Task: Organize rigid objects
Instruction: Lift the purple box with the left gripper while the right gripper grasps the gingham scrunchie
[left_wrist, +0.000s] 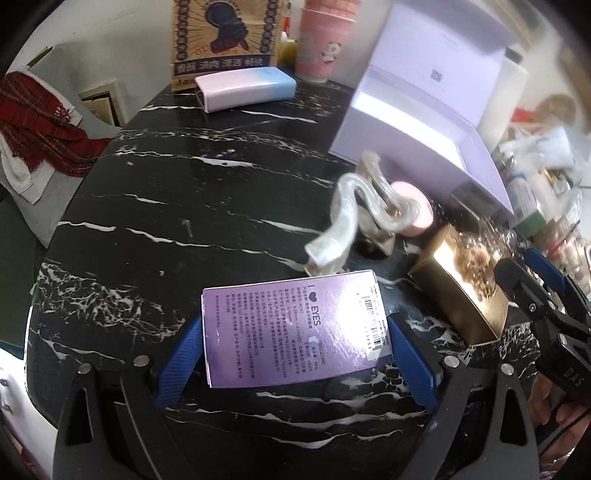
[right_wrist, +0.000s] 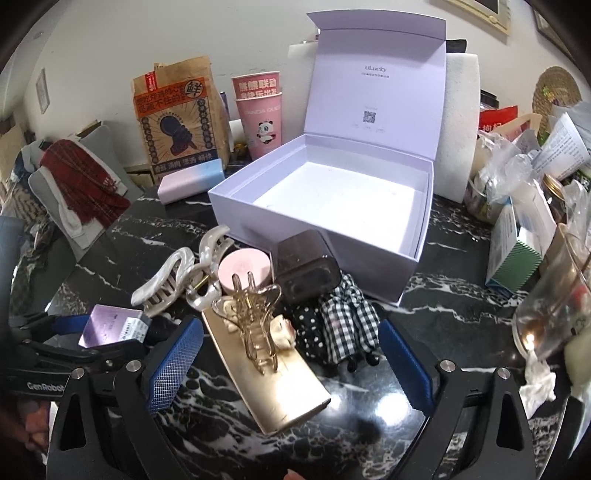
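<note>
Marble table (left_wrist: 155, 206): "EYES" box (left_wrist: 295, 328), perhaps contacts.

Paper snack bag (right_wrist: 181, 122) behind pink cups (right_wrist: 260, 118) (stacked); red plaid cloth (right_wrist: 79, 184) on chair.

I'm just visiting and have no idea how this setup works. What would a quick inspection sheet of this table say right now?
Surface: black marble-look table, crowded.
Job's things: open lilac gift box, empty inside, lid up; purple contact-lens box; gold box with a gold hair claw on it; pearly hair claw; pink round case; dark translucent case; gingham and dotted bows.
Clutter: pink-blue pouch, paper bag, pink paper cups, packets and jars at the right edge.
Grippers: left gripper open, straddling the purple box; right gripper open, over the gold box.
Cables: nothing seen.
Surroundings: red plaid scarf on a chair, framed pictures on the wall.
</note>
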